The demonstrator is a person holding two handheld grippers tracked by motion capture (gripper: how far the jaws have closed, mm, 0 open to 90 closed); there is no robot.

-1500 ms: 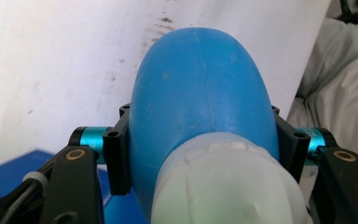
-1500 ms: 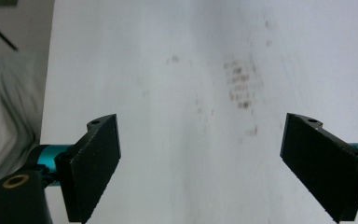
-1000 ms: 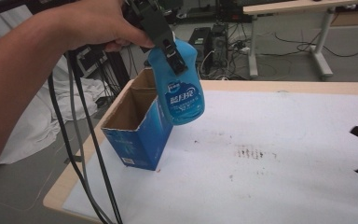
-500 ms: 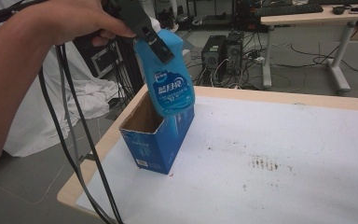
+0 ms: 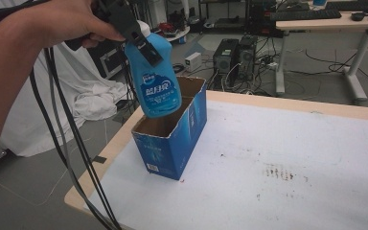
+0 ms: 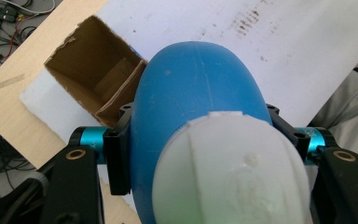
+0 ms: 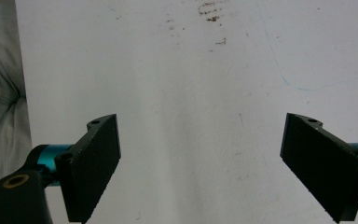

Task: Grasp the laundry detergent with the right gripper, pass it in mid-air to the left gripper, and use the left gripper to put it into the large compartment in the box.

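Left gripper (image 5: 141,40) clamping blue bottle (image 5: 155,81), above open box (image 5: 172,134)

bottle (image 5: 154,81): 1 | box (image 5: 172,139): 1 | table (image 5: 287,158): 1 | claw: left claw (image 5: 141,40), right claw (image 7: 200,158): 2

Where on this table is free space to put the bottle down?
The white table top right of the blue box is bare apart from small dark stains. The left edge is crowded: the box stands there, with the blue bottle over its opening.
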